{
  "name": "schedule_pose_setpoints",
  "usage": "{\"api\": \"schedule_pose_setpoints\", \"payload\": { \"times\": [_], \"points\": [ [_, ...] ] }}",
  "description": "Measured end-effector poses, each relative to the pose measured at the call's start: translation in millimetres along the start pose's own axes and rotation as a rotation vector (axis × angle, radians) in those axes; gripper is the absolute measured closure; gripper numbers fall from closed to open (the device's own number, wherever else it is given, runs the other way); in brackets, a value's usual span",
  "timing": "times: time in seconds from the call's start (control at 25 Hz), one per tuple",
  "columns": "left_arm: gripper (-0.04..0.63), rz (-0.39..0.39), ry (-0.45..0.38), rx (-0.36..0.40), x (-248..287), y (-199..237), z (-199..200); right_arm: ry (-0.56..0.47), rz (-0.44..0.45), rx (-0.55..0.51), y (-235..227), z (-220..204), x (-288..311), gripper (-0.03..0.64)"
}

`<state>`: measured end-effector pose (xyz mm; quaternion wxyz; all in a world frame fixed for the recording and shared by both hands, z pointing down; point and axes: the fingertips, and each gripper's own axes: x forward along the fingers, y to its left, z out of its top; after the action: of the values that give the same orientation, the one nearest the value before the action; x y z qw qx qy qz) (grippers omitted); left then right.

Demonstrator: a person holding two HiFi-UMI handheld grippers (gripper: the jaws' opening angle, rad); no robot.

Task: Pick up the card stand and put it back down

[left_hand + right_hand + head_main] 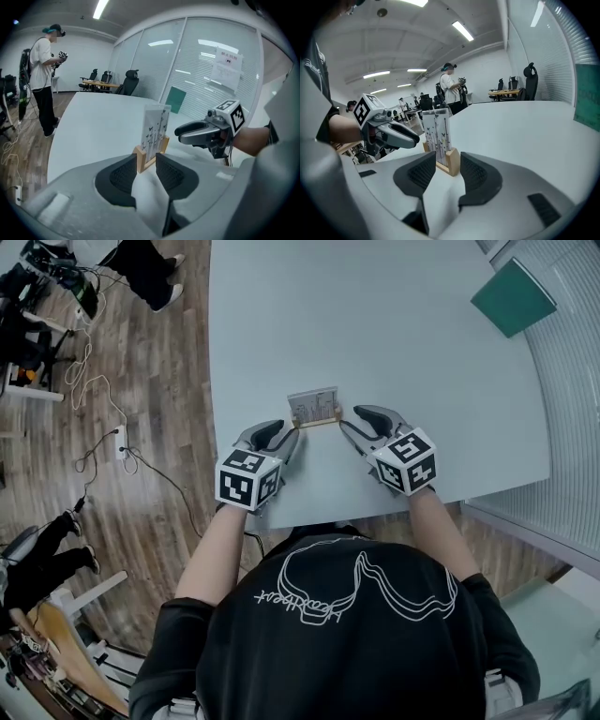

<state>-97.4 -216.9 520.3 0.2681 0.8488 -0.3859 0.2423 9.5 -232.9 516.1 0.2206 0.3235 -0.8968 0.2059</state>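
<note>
The card stand (314, 407), a clear upright card holder with a printed card on a light wooden base, stands on the white table (375, 324) close to its near edge. My left gripper (294, 431) is at the stand's left end and my right gripper (347, 422) at its right end. In the left gripper view the open jaws (146, 161) frame the wooden base (149, 157) without pressing it. In the right gripper view the jaws (448, 164) stand wide, with the base's end (452, 161) loose between them. Each gripper shows in the other's view, across the stand.
A green square sheet (513, 296) lies at the table's far right corner. The table's near edge runs just under both grippers. Cables (103, 427) trail over the wooden floor at the left. A person (40, 70) stands far off, with office chairs (129, 82) beyond the table.
</note>
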Motion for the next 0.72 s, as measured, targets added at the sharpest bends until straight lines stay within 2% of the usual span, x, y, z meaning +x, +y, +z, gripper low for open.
{"api": "schedule_pose_setpoints", "payload": {
  "times": [0.12,0.4,0.56,0.72],
  "points": [
    [0.479,-0.016,-0.048,-0.050,-15,-10,8,-0.017,0.014,-0.004,7,6,-19,0.476],
    [0.480,-0.066,-0.183,-0.092,-55,-68,27,-0.149,0.095,0.027,38,28,-78,0.522],
    [0.483,-0.102,-0.253,-0.042,-83,-99,51,-0.222,0.159,0.011,62,58,-104,0.553],
    [0.500,-0.122,-0.280,0.021,-107,-148,56,-0.291,0.149,-0.034,82,67,-145,0.603]
  ]
}}
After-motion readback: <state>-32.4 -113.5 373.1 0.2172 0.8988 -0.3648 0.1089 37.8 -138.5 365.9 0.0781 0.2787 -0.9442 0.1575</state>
